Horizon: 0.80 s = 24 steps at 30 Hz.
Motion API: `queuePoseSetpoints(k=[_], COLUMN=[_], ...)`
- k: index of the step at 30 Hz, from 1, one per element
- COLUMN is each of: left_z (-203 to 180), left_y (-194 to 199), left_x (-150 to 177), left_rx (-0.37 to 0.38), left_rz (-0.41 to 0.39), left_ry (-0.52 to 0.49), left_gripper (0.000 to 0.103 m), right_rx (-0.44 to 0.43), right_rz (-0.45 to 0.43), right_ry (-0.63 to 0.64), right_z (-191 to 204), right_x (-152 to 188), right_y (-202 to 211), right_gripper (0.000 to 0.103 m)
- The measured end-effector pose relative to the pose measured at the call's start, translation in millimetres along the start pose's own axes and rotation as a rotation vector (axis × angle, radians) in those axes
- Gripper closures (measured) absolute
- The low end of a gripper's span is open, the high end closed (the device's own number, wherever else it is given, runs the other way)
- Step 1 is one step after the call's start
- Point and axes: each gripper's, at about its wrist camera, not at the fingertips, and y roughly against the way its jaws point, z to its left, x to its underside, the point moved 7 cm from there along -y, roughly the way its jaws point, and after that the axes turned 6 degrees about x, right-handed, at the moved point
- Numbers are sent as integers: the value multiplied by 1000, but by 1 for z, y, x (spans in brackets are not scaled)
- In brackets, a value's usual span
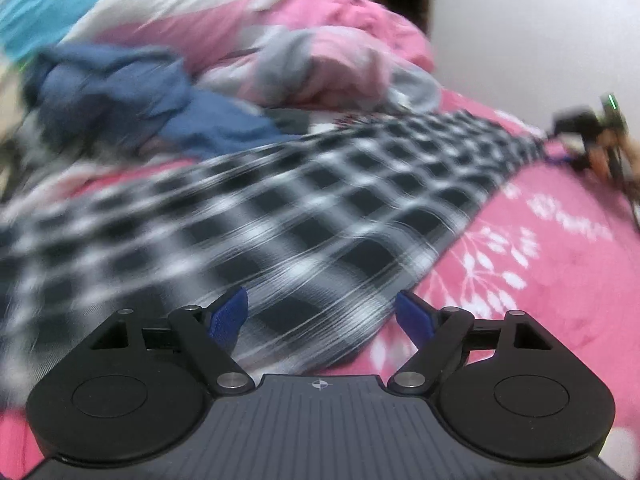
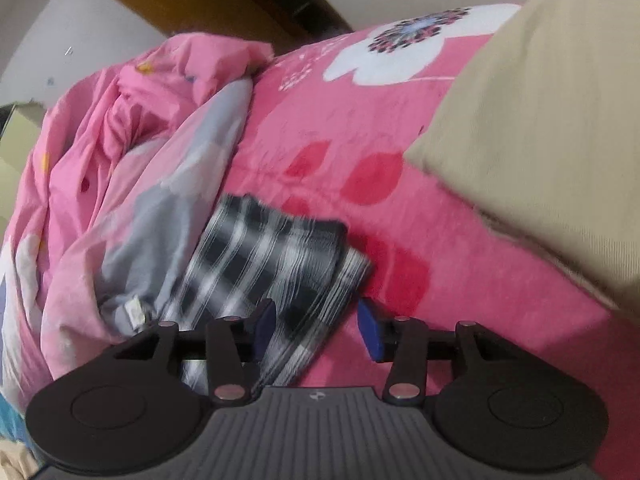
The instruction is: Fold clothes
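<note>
A bed [image 2: 400,128] fills the room's middle, spread with a pink blanket printed with white flowers and red petals. Heaped along its far side is a rumpled pink and grey quilt [image 1: 256,40], and against that heap lies a crumpled blue garment [image 1: 132,92]. A folded beige cloth [image 2: 540,128] sits on the blanket at the right of the right wrist view, well apart from the rest, with a broad stretch of bare pink between it and the quilt.

The black-and-white checked garment [image 1: 280,208] is laid out long and flat across the blanket. Its near long edge runs straight, with open blanket beside it on the right of the left wrist view; its far edge comes close to the blue garment and the quilt. One end [image 2: 280,260] lies folded over in layers just beside the quilt's grey fold.

The left gripper [image 1: 322,316] hangs over the near edge of the checked cloth, its blue fingers [image 1: 230,314] spread wide and released, nothing pinched. The right gripper [image 2: 316,328] stands over the folded end, its fingers [image 2: 370,330] parted; the cloth lies beneath and between them, not clenched.

A small white tag [image 2: 134,312] shows on the quilt's hem; its writing is too blurred to read.
</note>
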Motion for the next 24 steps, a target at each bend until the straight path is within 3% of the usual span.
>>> queuePoseSetpoints(k=[7,10,15,18,21,24], left_z=[89,117,145,154,159,164], left_y=[63,79,84,79,73,64], left_x=[34,42,42,40,35,31], left_rx=[-32,-16,-44,-57,-116,-180], left_rz=[-89,-172,-276,-322,-357,-365], left_ry=[563,724,893,935,928,909], left_gripper=[23,26,27,28,36,55], right_rx=[-19,-18,-22,-21,-23,-12], right_rz=[46,45,29,15,-9,-37], right_ry=[-18,-37,-47,-46,-47,-52], right_z=[0,1,6,10,13,12], right_x=[16,15,13,11,10,9], right_y=[9,4,-8,-14,-20,-26], right_gripper=[55,55,55,58,63,82])
